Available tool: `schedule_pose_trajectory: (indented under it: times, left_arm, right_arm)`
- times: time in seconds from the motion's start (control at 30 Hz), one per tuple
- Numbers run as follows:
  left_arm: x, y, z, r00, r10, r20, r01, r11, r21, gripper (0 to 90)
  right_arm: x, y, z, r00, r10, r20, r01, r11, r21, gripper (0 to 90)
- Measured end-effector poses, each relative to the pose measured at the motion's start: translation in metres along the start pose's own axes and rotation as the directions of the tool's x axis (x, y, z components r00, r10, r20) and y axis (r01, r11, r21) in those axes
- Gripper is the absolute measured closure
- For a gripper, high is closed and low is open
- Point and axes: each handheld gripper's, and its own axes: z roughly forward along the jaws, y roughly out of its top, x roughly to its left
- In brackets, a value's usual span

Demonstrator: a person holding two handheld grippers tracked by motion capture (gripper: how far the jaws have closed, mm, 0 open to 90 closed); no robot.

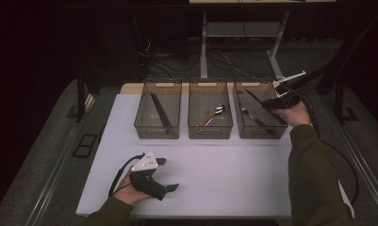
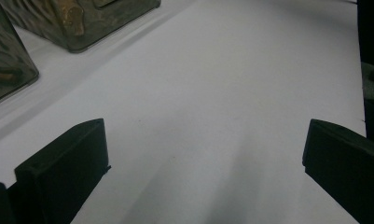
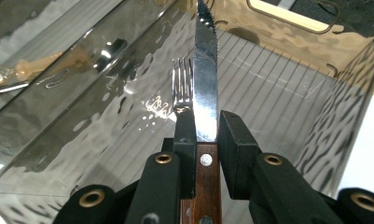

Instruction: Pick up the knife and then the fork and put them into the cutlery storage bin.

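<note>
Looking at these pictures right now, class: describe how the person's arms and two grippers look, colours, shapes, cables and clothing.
Both arms wear dark olive sleeves. The left gripper is black, topped by a grey three-cornered plate, with a black cable looping behind. The right gripper has blocky black jaws, brass-coloured rivets and its own black cable.

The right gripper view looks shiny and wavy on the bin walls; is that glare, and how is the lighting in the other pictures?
Yes: in the right gripper view the knife blade and rippled walls of the right bin throw bright glare. In the high view the room behind is dark and the white table lit. In the left gripper view the table shows soft shadows and the near jaws look slightly soft.
</note>
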Motion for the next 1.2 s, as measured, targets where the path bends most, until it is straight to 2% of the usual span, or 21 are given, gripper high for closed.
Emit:
schedule_pose_trajectory:
  times: [0.17,0.47,0.6,0.77,0.87,0.97,1.03,1.13,1.2]
  left_arm:
    - [0.000,0.000,0.000,1.0000,0.001,0.000,-0.001,1.0000,0.000,0.0]
    - [-0.001,0.000,0.000,1.0000,0.002,0.000,-0.002,1.0000,0.003,0.0]
    - [-0.001,0.000,0.000,1.0000,0.002,0.001,-0.002,1.0000,0.003,0.0]
    - [-0.001,0.000,0.000,1.0000,0.003,0.001,-0.003,1.0000,0.003,0.0]
    - [-0.001,0.000,0.000,1.0000,0.002,0.001,-0.002,1.0000,0.004,0.0]
    - [-0.001,0.000,0.001,1.0000,0.003,0.002,-0.003,1.0000,0.005,0.0]
    - [0.000,0.000,0.001,1.0000,0.006,0.004,-0.006,1.0000,0.008,0.0]
    - [-0.001,0.000,0.001,1.0000,0.007,0.003,-0.007,0.9999,0.008,0.0]
    - [0.000,0.000,0.001,1.0000,0.007,0.003,-0.007,0.9999,0.011,0.0]
  right_arm:
    - [0.003,-0.001,0.008,1.0000,-0.007,-0.001,0.007,1.000,0.009,77.3]
    - [0.007,-0.006,0.021,0.9996,-0.014,0.024,0.012,0.996,0.086,76.9]
    - [0.006,-0.006,0.020,0.9998,0.001,0.022,-0.003,0.996,0.087,69.7]
    - [0.004,-0.005,0.015,0.9996,0.019,0.019,-0.020,0.999,0.050,57.6]
    - [0.004,-0.005,0.010,0.9992,0.024,0.032,-0.025,0.999,0.024,49.5]
    - [0.006,-0.004,0.005,0.9996,0.030,0.004,-0.030,1.000,0.000,41.3]
    - [0.008,-0.004,-0.001,0.9998,0.014,0.011,-0.014,0.999,-0.036,37.3]
    - [0.010,-0.006,-0.008,0.9989,0.025,-0.039,-0.027,0.998,-0.058,29.1]
    - [0.013,-0.009,-0.012,0.9995,-0.001,-0.032,-0.001,0.998,-0.070,26.4]
